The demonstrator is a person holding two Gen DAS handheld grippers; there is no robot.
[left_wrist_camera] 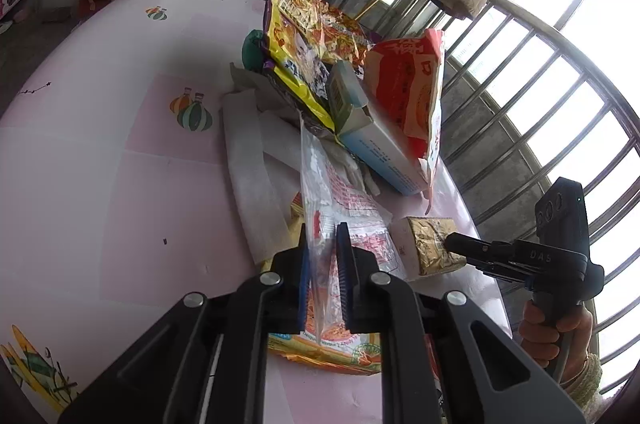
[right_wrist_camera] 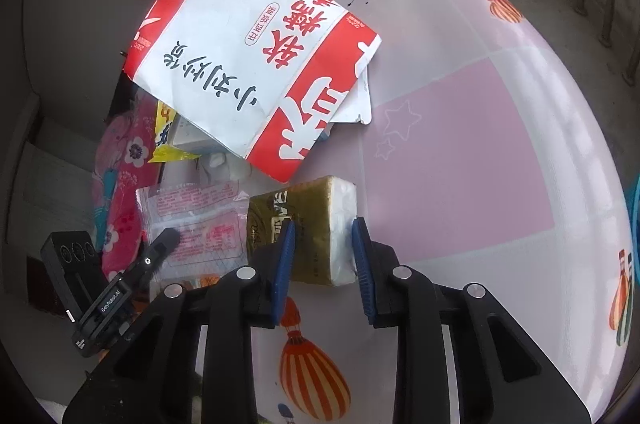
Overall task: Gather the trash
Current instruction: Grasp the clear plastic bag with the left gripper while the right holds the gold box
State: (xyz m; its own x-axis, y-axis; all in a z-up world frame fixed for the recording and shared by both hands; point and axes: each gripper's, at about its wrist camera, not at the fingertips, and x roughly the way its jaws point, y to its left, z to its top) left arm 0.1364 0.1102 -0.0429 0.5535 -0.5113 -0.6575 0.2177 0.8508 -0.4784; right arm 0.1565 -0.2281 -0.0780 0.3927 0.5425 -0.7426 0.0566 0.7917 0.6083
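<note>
Nearest my left camera, the left gripper has its blue pads pinching a clear plastic wrapper printed in red, and the film runs up between the jaws and away from me. Under that wrapper I see an orange and yellow snack packet lying flat on the pink tablecloth.

Taking the gold tissue pack as my landmark: my right gripper straddles it, jaws spread, one pad on the gold face and the other just beside the white end; I cannot tell whether they are squeezing yet. In the left view the same right gripper reaches the tissue pack from the window side.

Beyond the tissue pack stands a big red and white bag, leaning on the heap. Behind it from the left view are a pale blue carton with an open flap, a yellow and purple packet and white crumpled paper, all touching in one pile.
</note>
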